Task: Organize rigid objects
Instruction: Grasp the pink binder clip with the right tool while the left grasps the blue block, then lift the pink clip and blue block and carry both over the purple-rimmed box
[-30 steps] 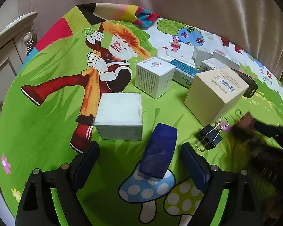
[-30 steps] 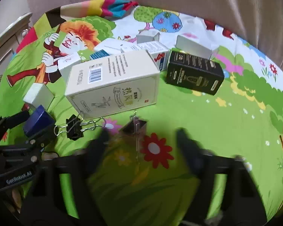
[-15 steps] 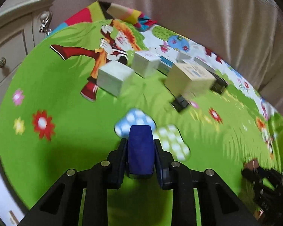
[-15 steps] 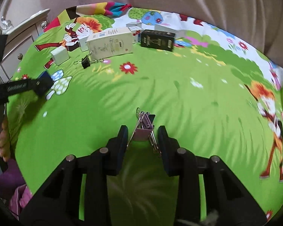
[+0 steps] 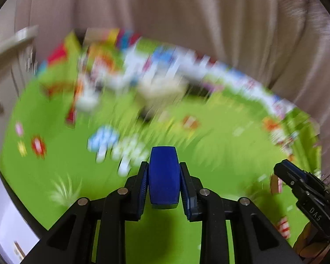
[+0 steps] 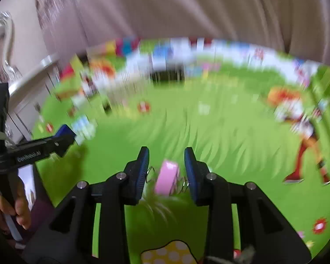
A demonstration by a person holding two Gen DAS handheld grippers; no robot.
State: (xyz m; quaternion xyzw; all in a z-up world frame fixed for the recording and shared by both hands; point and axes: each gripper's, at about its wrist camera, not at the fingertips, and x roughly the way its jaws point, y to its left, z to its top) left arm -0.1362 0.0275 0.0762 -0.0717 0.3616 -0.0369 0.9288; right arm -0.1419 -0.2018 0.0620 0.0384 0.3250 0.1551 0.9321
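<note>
The left gripper (image 5: pixel 164 182) is clamped on a blue block (image 5: pixel 164 177) and the right gripper (image 6: pixel 166 171) on a pink binder clip (image 6: pixel 166 177), both carried clear above the green mat (image 6: pixel 220 132), probably for sorting. Far back, the boxes (image 5: pixel 158 90) are a blur, likely the remaining pile

The block (image 5: pixel 164 176) is deep blue. The binder clip (image 6: pixel 166 177) is pink with silvery wire handles. The mat (image 5: pixel 220 154) is bright green, printed with red flowers, a blue-and-white spotted mushroom and cartoon figures. The curtain (image 5: pixel 187 11) is taupe.
</note>
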